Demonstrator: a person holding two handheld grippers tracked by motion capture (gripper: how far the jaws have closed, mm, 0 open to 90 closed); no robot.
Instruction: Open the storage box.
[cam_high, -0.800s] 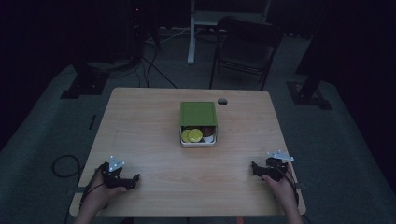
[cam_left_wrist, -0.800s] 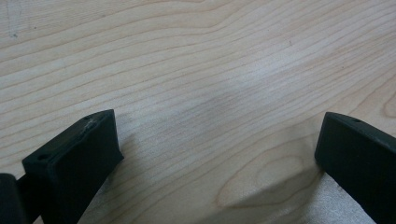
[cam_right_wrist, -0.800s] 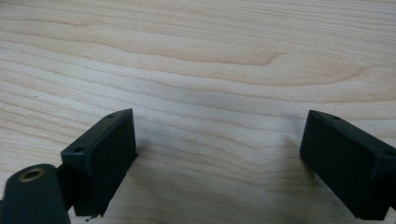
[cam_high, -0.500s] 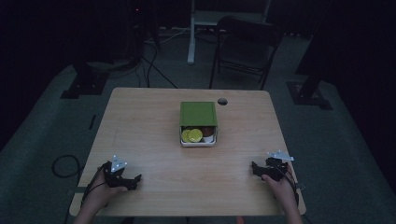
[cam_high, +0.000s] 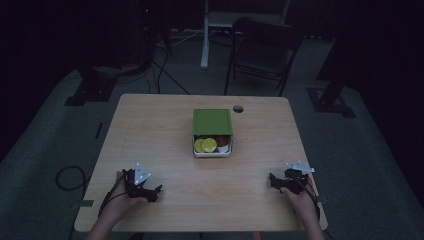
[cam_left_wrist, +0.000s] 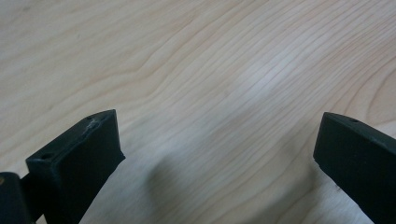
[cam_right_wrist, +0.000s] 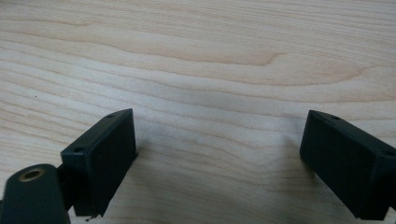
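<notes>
Both grippers rest low on the wooden table (cam_high: 150, 130), apparently a ready pose. Left gripper (cam_left_wrist: 212, 154) and right gripper (cam_right_wrist: 217, 154) have jaws spread, nothing between. The white tray (cam_high: 212, 152) with yellow and brown pieces, half under a green lid (cam_high: 212, 121), sits mid-table, well apart from both.

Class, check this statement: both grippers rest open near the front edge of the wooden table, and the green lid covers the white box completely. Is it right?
Not quite. In the high view the green lid covers only the far part of the white box; the near part is open, showing yellow and brown round pieces. The left gripper and right gripper do rest open on the wooden table.
</notes>
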